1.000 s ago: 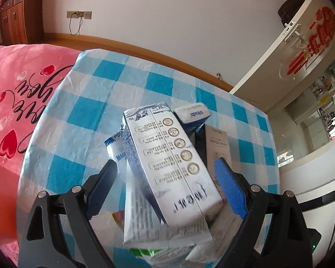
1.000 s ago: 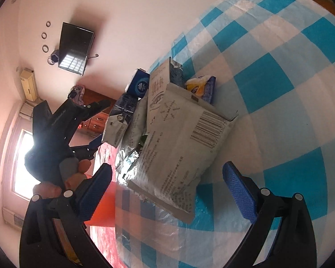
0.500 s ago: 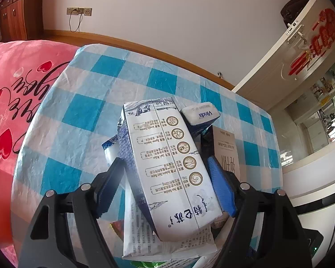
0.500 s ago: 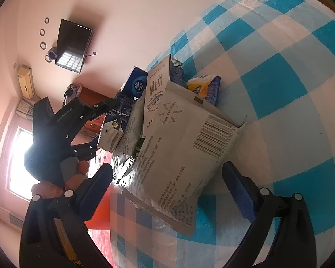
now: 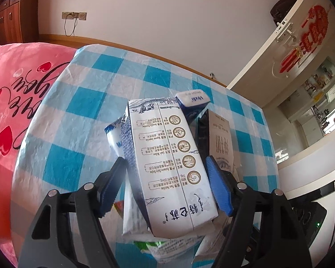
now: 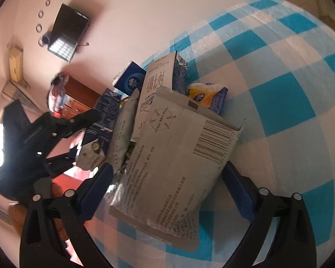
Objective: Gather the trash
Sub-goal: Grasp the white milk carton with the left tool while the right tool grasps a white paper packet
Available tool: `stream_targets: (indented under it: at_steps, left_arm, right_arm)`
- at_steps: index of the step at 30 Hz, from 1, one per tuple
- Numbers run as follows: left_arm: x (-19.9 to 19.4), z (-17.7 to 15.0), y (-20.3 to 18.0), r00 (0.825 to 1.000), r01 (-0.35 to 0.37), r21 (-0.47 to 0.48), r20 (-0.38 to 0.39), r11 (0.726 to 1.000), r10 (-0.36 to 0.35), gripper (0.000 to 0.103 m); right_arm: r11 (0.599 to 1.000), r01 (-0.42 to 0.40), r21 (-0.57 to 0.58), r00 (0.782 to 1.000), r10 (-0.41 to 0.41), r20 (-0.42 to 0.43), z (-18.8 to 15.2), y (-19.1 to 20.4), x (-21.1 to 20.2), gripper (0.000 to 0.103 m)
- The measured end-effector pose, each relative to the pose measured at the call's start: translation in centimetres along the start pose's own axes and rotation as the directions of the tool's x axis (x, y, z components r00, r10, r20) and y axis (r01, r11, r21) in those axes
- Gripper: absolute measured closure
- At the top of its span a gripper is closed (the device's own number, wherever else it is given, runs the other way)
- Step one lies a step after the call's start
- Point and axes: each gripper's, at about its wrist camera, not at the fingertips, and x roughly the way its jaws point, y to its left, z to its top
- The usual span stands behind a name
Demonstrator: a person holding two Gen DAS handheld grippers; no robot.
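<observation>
Both tongs have just been closing on the trash pile on the checked desk (image 5: 82, 102). Left tongs (image 5: 165, 185) now pinch the milk carton (image 5: 167, 163); right tongs (image 6: 167, 192) straddle the grey pouch (image 6: 181, 165), pads not yet touching. Lifting looks close.
</observation>
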Motion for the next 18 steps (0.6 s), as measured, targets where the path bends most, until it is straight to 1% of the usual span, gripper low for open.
stream_targets:
  at_steps: [1,4,7,8,11,14,16,17,18]
  left_arm:
    - [-0.2,-0.3,0.1,1.000,0.004,0.000,0.004,1.000,-0.004,0.030]
    - [-0.7,-0.9,0.4,1.000,0.015,0.000,0.011,1.000,-0.015,0.030]
    - [-1.3,-1.5,0.7,0.999,0.027,-0.004,0.019,1.000,-0.027,0.031]
    - [-1.4,-1.7,0.9,0.999,0.033,-0.007,0.022,0.999,-0.033,0.031]
    - [-1.9,-2.1,1.2,0.998,0.047,-0.012,0.031,0.999,-0.047,0.032]
    - [-2.4,-2.7,1.5,0.997,0.063,-0.020,0.038,0.998,-0.062,0.033]
    - [-2.9,-3.1,1.7,0.996,0.073,-0.021,0.044,0.997,-0.072,0.033]
    - [-3.0,-3.2,1.7,0.996,0.074,-0.021,0.046,0.997,-0.072,0.033]
    - [-3.2,-3.5,1.8,0.996,0.075,-0.019,0.051,0.997,-0.074,0.033]
  right_arm:
    - [0.999,0.030,-0.019,1.000,-0.030,0.003,-0.2,0.2,0.1,0.024]
    - [0.998,0.043,-0.054,0.999,-0.042,0.011,-0.3,0.4,0.1,0.027]
    - [0.993,0.079,-0.086,0.997,-0.077,0.031,-0.5,0.7,-0.4,0.040]
    - [0.990,0.094,-0.101,0.995,-0.090,0.042,-0.7,0.9,-0.6,0.047]
    - [0.986,0.111,-0.125,0.993,-0.104,0.058,-0.6,1.1,-1.0,0.055]
    - [0.979,0.133,-0.151,0.990,-0.125,0.061,-0.6,1.4,-1.1,0.055]
    - [0.977,0.149,-0.152,0.988,-0.141,0.059,-0.5,1.6,-1.1,0.053]
    - [0.977,0.148,-0.152,0.988,-0.141,0.056,-0.5,1.6,-1.0,0.051]
    - [0.978,0.143,-0.150,0.989,-0.137,0.051,-0.5,1.6,-0.9,0.044]
